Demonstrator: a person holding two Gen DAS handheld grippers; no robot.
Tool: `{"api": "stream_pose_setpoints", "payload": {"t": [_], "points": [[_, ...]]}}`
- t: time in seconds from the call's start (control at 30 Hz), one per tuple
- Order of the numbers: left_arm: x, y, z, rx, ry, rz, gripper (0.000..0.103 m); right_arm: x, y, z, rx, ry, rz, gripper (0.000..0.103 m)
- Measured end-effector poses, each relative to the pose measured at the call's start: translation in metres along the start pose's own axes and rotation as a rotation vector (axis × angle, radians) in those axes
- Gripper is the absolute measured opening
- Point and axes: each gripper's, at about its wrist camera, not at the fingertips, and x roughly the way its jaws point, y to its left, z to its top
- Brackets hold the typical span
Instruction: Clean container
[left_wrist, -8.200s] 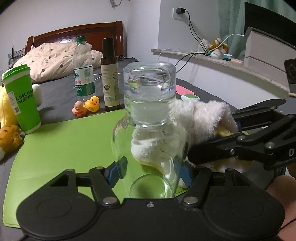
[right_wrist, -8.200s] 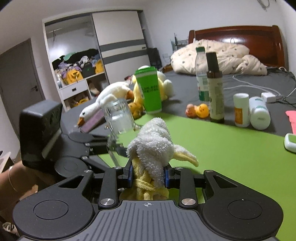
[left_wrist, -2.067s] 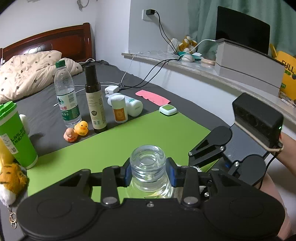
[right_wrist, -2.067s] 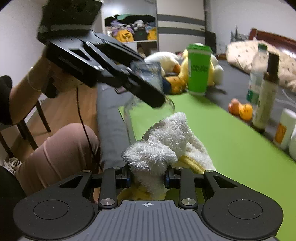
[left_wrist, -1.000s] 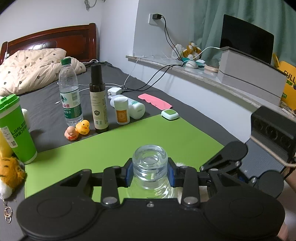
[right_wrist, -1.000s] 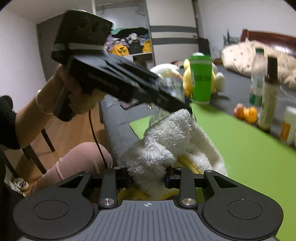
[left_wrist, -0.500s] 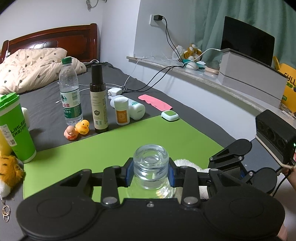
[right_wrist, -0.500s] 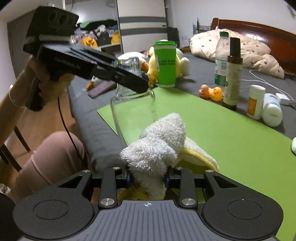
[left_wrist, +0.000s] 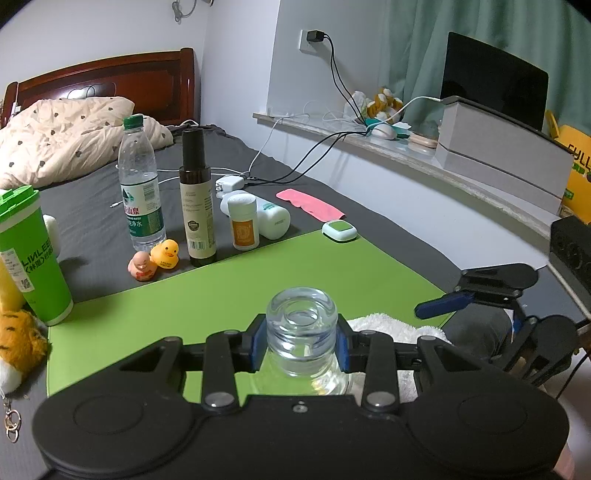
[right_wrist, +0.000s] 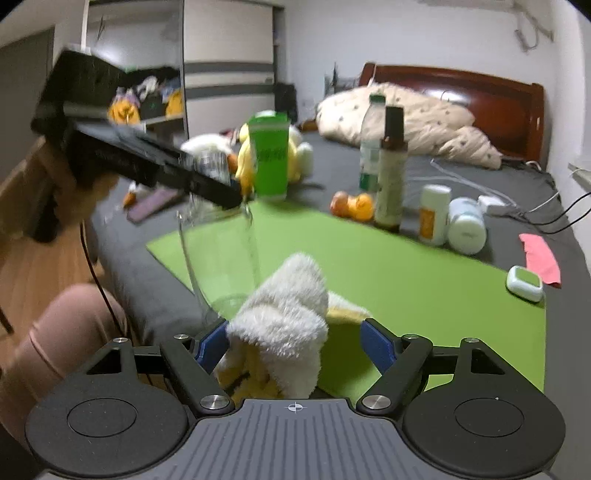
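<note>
While the left hand-held gripper (left_wrist: 301, 349) clamps the glass jar (left_wrist: 301, 328) by its neck, keeping it steady on the green mat (left_wrist: 258, 288), wiping appears finished. Right hand-held gripper (right_wrist: 293, 341), just beside the jar, is opening, its pads clear of the white cloth (right_wrist: 284, 314) between them, presumably to release it.

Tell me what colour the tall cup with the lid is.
Bright green, lid included; the tall cup shows best in the left wrist view.

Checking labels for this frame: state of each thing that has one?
glass bottle: upright, empty, neck clamped
left gripper: shut on the bottle neck
right gripper: jaws opening, cloth between them
cloth: bunched, on the mat
water bottle: upright, capped
green cup: upright, lidded
white jar: on its side
</note>
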Motion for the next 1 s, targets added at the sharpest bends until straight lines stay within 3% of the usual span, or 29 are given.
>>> {"api": "stream_pose_setpoints", "payload": {"t": [0.23, 0.27, 0.3, 0.33, 0.4, 0.53, 0.77, 1.0], "points": [[0.001, 0.001, 0.000, -0.005, -0.003, 0.001, 0.036, 0.011, 0.006, -0.003, 0.093, 0.022, 0.005, 0.077], [0.000, 0.001, 0.000, -0.005, -0.003, 0.001, 0.036, 0.013, 0.007, -0.004, 0.107, 0.020, 0.005, 0.073], [0.000, 0.001, 0.000, -0.006, -0.003, 0.001, 0.036, 0.015, 0.007, -0.006, 0.119, 0.018, 0.009, 0.059], [0.000, 0.001, 0.000, -0.006, -0.003, 0.002, 0.036, 0.017, 0.006, -0.006, 0.128, 0.019, 0.010, 0.051], [0.000, 0.001, 0.000, -0.007, -0.004, 0.002, 0.036, 0.018, 0.008, -0.008, 0.134, 0.017, -0.003, 0.049], [0.000, 0.000, -0.001, -0.005, -0.003, 0.004, 0.036, 0.017, 0.007, -0.006, 0.140, -0.005, -0.017, 0.029], [0.001, 0.001, 0.000, -0.015, -0.002, 0.007, 0.035, -0.016, 0.022, 0.019, 0.006, -0.104, -0.023, 0.027], [0.001, 0.000, 0.001, -0.024, -0.003, 0.020, 0.034, -0.014, 0.064, 0.040, -0.164, -0.114, 0.096, 0.027]]}}
